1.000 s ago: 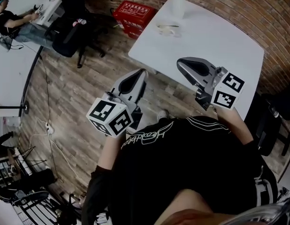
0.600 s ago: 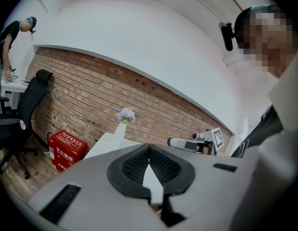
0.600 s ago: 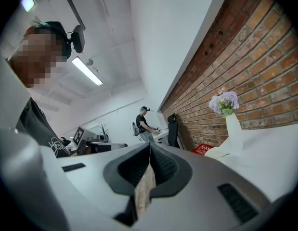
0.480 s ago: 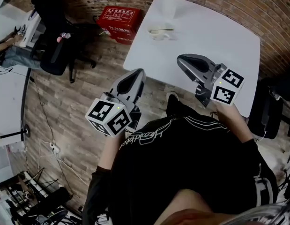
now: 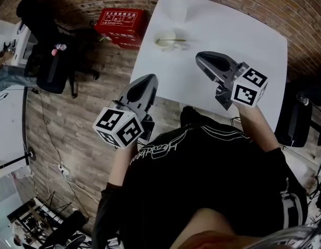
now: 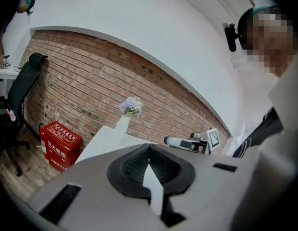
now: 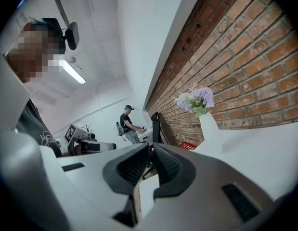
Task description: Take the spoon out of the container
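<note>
Head view: the container (image 5: 164, 41), with the spoon (image 5: 177, 40) in it, is seen on the white surface (image 5: 243, 40) well ahead of both jaws, nothing between. Left gripper view: the left gripper (image 6: 149, 148) is held closed and empty, a red crate (image 6: 59, 141) to its left. Right gripper view: the right gripper (image 7: 151, 148) is likewise closed on nothing, a vase (image 7: 209, 126) ahead to its right.

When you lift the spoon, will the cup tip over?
Probably not: the cup looks low and wide, so it should sit steady. It looks small, maybe light, so it could slide if the spoon catches its rim. The spoon's handle sticks out over the rim, so it likely lifts free.
</note>
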